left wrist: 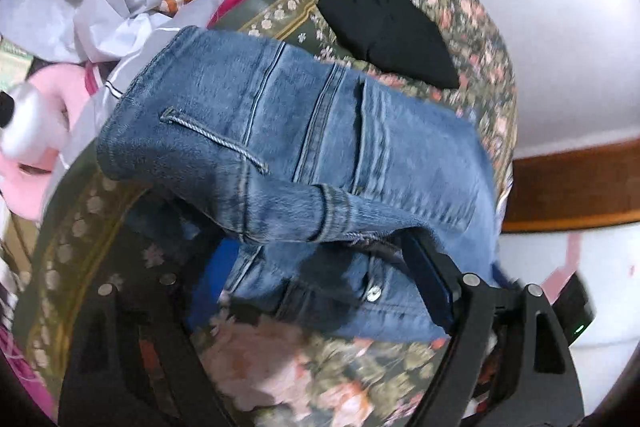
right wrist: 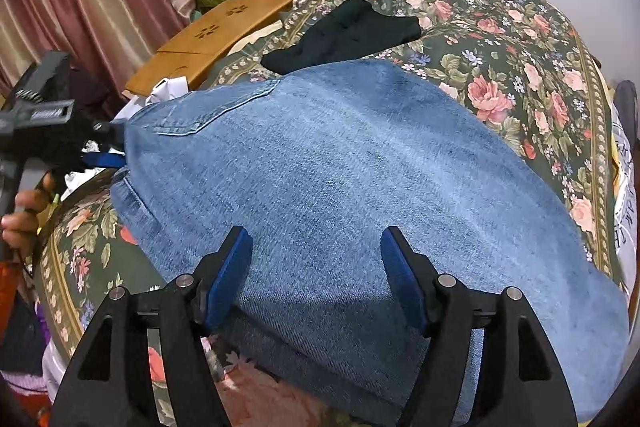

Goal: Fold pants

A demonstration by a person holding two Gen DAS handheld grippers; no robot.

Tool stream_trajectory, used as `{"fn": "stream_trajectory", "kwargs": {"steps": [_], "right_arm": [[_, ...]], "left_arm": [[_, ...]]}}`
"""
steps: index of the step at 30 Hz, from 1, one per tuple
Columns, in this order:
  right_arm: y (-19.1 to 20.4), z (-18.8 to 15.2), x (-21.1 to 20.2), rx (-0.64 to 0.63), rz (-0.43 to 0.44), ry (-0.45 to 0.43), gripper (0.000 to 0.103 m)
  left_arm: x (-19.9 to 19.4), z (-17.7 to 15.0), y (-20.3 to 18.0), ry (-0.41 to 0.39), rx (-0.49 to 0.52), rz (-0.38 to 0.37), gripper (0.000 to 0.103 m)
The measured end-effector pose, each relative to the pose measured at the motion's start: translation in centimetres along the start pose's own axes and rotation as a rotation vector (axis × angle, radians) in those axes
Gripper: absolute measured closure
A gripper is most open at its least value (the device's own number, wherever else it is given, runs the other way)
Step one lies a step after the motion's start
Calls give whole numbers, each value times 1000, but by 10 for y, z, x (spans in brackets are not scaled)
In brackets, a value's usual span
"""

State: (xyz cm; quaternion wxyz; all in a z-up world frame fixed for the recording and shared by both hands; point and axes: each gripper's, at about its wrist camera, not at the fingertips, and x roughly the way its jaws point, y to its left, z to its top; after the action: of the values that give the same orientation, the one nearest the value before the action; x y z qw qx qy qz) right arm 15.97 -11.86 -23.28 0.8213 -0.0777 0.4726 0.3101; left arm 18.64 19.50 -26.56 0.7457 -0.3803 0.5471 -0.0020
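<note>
**Lifting the waistband while the leg lies flat**

Folding is under way on the bed (right wrist: 532, 39), where the jeans (right wrist: 360, 167) lie spread over the floral bedspread, just in front of a black garment (right wrist: 348, 35). The main risk is at the waistband: the left gripper (right wrist: 106, 147) has only a small bite of thick denim near the button, and if that hem slips out as the end is carried over, the fold would likely drop crooked or bunch. A second risk is drag; pulling the raised end without anything steadying the rest could slide the whole garment across the bedspread towards the heap of clothes (left wrist: 120, 7) beside it.

In the left wrist view, the left gripper appears closed on the waistband, with cloth draped over its fingers so that the tips are partly hidden. The raised end hangs folded back on itself above the bed.

The right gripper (right wrist: 316, 267) stands wide open with its blue pads (right wrist: 230, 275) clear of each other. It grasps nothing, hovering low over the flat leg; whether the pads touch the denim cannot be told.
</note>
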Motion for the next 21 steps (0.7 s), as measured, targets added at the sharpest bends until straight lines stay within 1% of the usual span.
{"fn": "stream_trajectory", "kwargs": {"steps": [2,4,6,8,13,14,15,16,17,18,19,20,21], "right_arm": [[-2,-2,0,8,18,-8,36],[-4,-3,0,10,30,-14,36],[-5,-3,0,11,42,-19,35],[-6,-4,0,14,53,-24,35],[-7,-5,0,14,60,-29,34],[-7,-5,-1,15,62,-30,34],[-7,-5,-1,17,64,-31,34],[-7,-5,-1,19,66,-32,34],[-8,-5,-1,20,68,-33,34],[-8,-5,-2,21,70,-34,34],[-9,-5,-2,24,74,-36,34],[-10,-5,-3,29,81,-37,34],[-12,-6,-4,36,91,-38,34]], "left_arm": [[-5,0,-2,-26,-29,-7,20],[-12,-1,-7,-61,-21,-8,20],[-18,-2,-8,-72,-32,-30,18],[-19,1,-4,-67,-57,-48,15],[9,17,14,-2,-161,14,16],[16,20,14,5,-169,35,19],[19,21,12,1,-143,50,20],[21,21,8,-6,-107,64,32],[22,22,0,-13,-55,95,43],[21,21,-6,-32,-12,142,50],[17,19,-15,-68,46,193,60],[13,17,-20,-87,95,212,64],[7,11,-29,-126,162,243,66]]}}
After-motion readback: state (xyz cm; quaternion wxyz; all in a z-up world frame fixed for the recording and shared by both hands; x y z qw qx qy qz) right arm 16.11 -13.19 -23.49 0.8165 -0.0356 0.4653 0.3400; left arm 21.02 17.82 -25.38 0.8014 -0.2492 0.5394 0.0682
